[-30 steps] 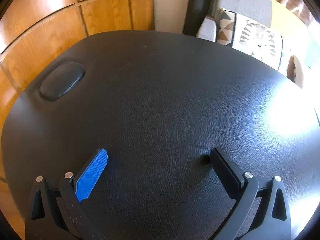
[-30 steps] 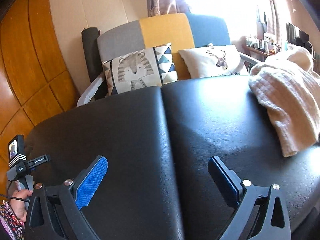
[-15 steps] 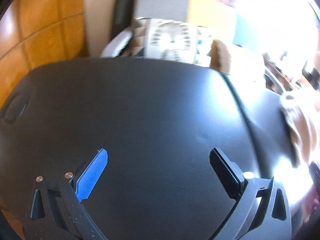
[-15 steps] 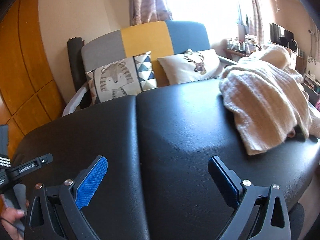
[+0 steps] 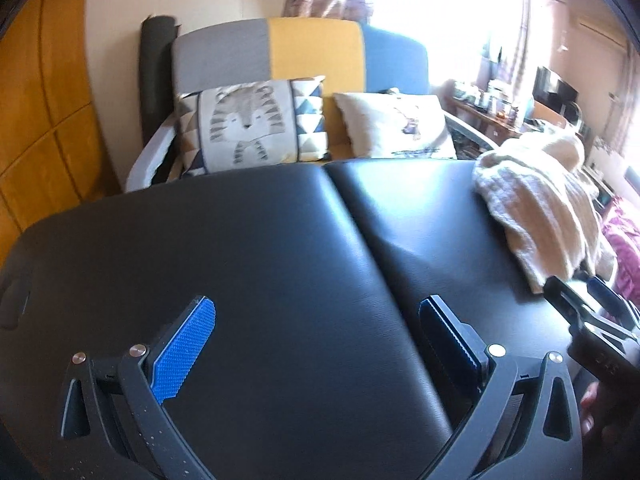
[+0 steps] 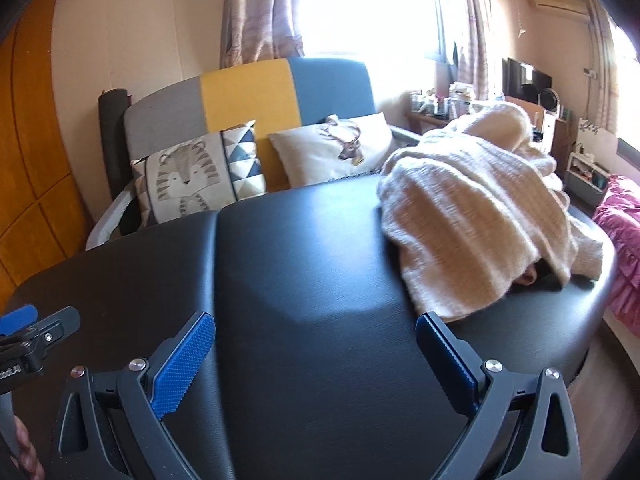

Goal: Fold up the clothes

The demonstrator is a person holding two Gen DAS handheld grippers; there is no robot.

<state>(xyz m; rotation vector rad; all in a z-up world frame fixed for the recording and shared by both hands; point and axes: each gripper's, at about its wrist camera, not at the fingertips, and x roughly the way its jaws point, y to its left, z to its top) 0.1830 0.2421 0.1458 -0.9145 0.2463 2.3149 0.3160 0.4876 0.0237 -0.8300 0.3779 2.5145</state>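
**Both grippers hang wide over the black table, the cream garment lies at the far right**

Left wrist view: The left gripper hangs above the black padded table. Its two fingers stand far apart and nothing is between them; one blue pad faces inward on the left side. A seam runs across the table from the far edge toward the right finger. The cream knitted garment lies in a loose heap at the far right of the table, well apart from this gripper. At the right edge of the picture a part of the right gripper shows, near the low edge of the garment; the picture is blurred there. Behind the table stands a sofa in grey, yellow and blue, with a tiger cushion and a pale cushion.

Right wrist view: The right gripper is also spread wide, with nothing held, above the table. The garment is crumpled on the right part of the table, and its near hem lies just beyond the right fingertip; whether they touch, I cannot tell. A pink fabric shows past the right end of the table.
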